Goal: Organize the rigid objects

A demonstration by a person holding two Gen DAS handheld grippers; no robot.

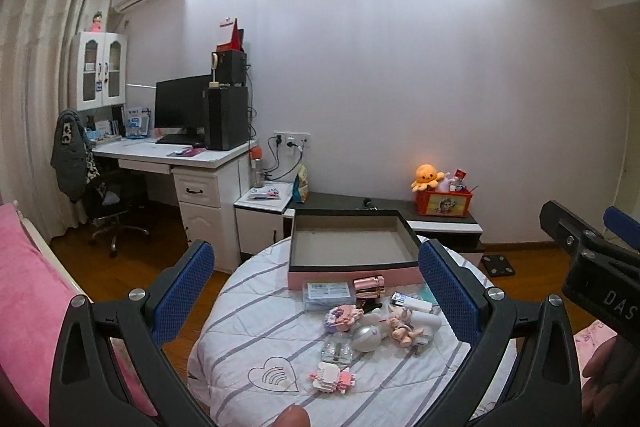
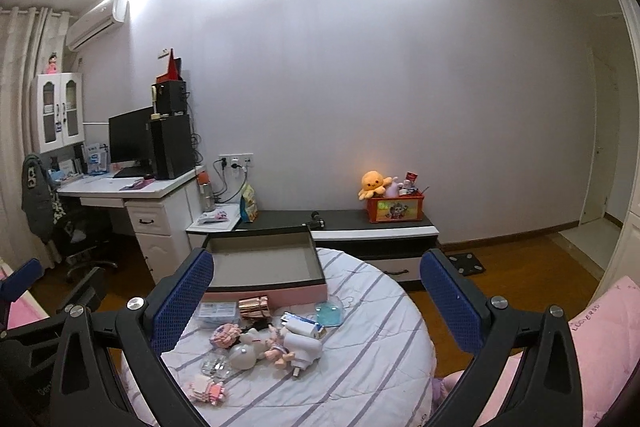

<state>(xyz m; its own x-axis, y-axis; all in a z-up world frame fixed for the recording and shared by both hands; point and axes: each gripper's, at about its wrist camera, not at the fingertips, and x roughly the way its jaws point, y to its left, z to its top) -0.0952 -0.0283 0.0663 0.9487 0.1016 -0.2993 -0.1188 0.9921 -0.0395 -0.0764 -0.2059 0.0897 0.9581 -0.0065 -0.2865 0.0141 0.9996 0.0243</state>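
Observation:
An open pink box with a grey inside [image 1: 352, 247] [image 2: 264, 261] sits at the far side of a round table under a striped cloth [image 1: 256, 315] [image 2: 372, 339]. In front of it lies a heap of small items: a rose-gold cylinder [image 1: 369, 285] [image 2: 253, 307], a blue packet [image 1: 328, 294] [image 2: 218, 311], a white charger [image 2: 302, 341], a small doll figure [image 1: 404, 331] [image 2: 278, 349], a clear case [image 1: 338, 350] and a pink block toy [image 1: 334, 379] [image 2: 208, 389]. My left gripper [image 1: 316, 291] and right gripper [image 2: 316, 299] both hover open above the table, holding nothing.
The right gripper's body [image 1: 588, 259] shows at the right edge of the left wrist view. A low dark cabinet [image 2: 360, 223] with a red toy box [image 2: 394, 209] stands behind the table. A white desk [image 1: 172, 155] stands at left, pink bedding [image 2: 600, 339] at right.

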